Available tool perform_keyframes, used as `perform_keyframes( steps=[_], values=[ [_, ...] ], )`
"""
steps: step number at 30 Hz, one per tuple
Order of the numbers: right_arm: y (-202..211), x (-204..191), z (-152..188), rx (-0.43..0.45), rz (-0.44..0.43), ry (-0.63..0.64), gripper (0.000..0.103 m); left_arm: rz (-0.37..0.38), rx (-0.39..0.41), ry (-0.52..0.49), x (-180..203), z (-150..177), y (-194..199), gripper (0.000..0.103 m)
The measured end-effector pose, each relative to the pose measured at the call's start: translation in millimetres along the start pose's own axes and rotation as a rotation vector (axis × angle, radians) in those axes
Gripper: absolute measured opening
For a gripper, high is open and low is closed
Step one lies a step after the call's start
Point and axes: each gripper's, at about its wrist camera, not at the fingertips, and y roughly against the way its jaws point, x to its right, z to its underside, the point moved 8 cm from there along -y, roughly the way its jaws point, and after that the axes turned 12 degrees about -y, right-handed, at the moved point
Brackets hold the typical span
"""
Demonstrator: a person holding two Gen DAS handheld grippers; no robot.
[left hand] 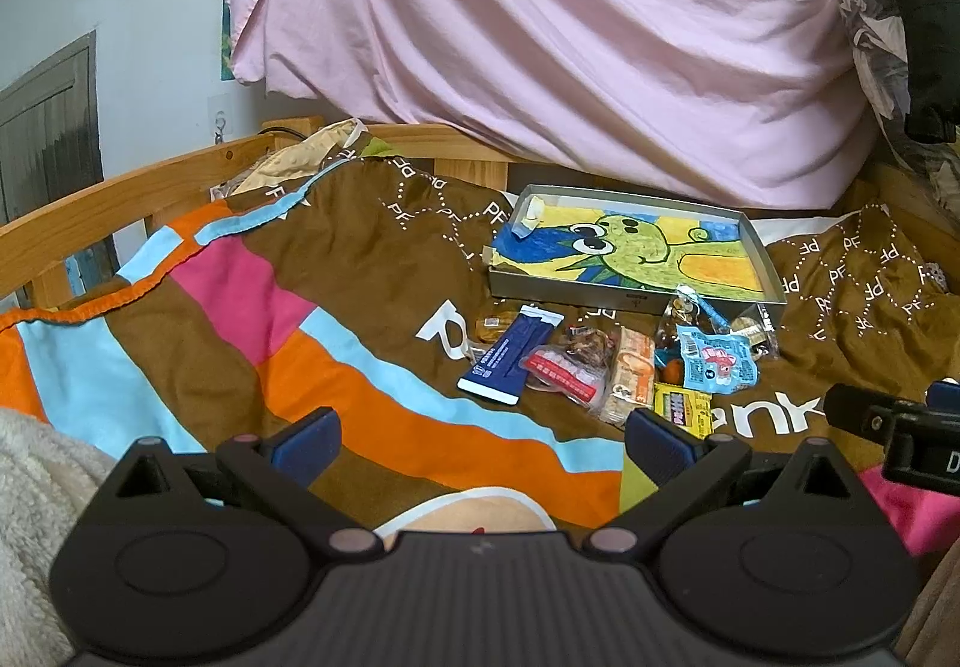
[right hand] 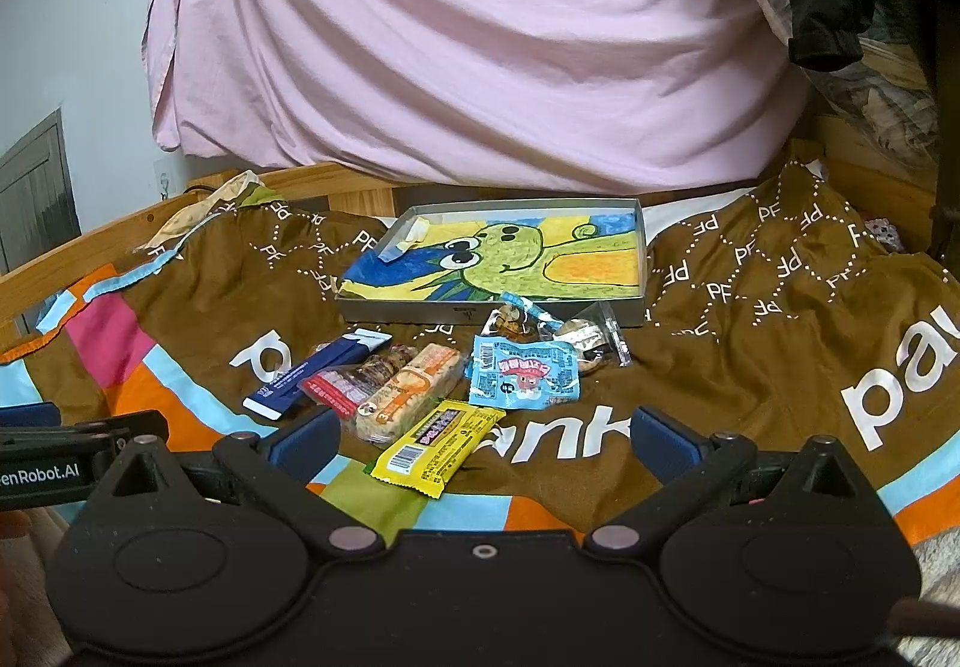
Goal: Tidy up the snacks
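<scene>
- Snacks loose on bed blanket point(right hand: 750, 367), heaped just before tray point(right hand: 492, 313): yellow packet point(right hand: 435, 442), blue pouch point(right hand: 523, 374), navy sachet point(right hand: 315, 372), orange bar point(right hand: 411, 388).
- Tray holds only a drawing; nothing sorted yet, all left to do.
- Left gripper point(left hand: 483, 445) and right gripper point(right hand: 483, 442) both spread wide, empty, hovering near pile.

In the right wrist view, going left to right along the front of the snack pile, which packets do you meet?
Dark blue packet → red-labelled packet → orange cracker pack → yellow candy bar → light blue packet.
</scene>
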Motion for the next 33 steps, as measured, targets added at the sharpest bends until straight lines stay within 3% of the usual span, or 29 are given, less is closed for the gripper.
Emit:
perform_keyframes(
  steps=[33],
  values=[
    [0.1, -0.2, 0.8, -0.003, 0.004, -0.006, 0.102, -0.007, -0.003, 0.000, -1.8, -0.3, 1.4, 0.103]
  ],
)
